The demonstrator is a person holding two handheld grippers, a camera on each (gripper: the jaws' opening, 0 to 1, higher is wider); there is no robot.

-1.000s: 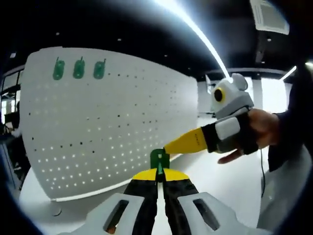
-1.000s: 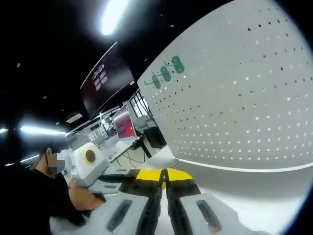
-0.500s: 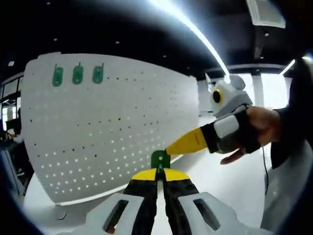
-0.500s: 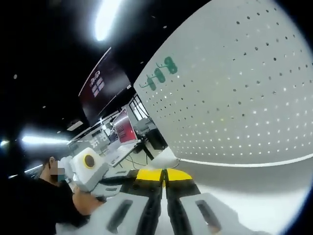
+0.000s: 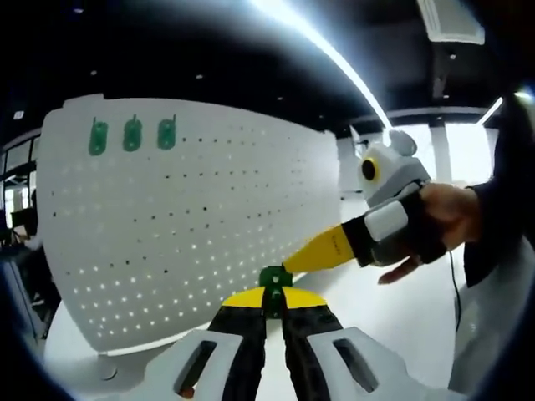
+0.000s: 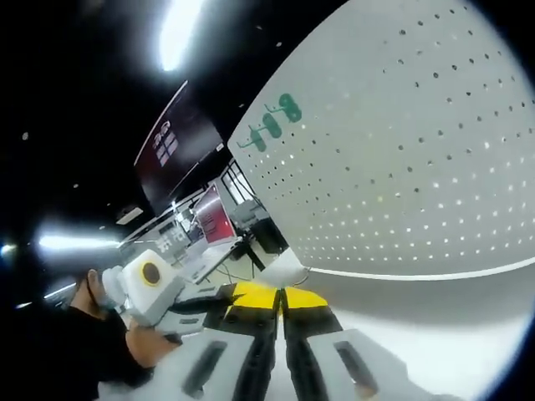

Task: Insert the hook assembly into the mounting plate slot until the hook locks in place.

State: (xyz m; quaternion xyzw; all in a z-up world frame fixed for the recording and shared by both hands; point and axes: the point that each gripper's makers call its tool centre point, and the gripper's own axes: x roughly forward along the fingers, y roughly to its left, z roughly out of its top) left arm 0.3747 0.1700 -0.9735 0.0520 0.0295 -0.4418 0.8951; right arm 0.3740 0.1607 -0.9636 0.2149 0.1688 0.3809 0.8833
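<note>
Since 1.0 s ago the green hook [image 5: 273, 278] sits lower between the yellow tips of the left gripper [image 5: 273, 302], with less of it showing, and the pegboard view has shifted slightly. Left jaws are closed tight on the hook, only its top poking out. Right gripper [image 5: 328, 245], in a person's hand [image 5: 443, 221], points its yellow tip at the hook, near or touching; from its own view its jaws [image 6: 280, 299] look pressed together with nothing seen between. Beyond stands the white pegboard [image 5: 192, 217], well apart from the hook, with 3 green hooks [image 5: 132, 134] already mounted at its upper left.

Risk: the shallow pinch could let the hook twist or slip when pressed at a slot, causing a missed lock or a drop.
</note>
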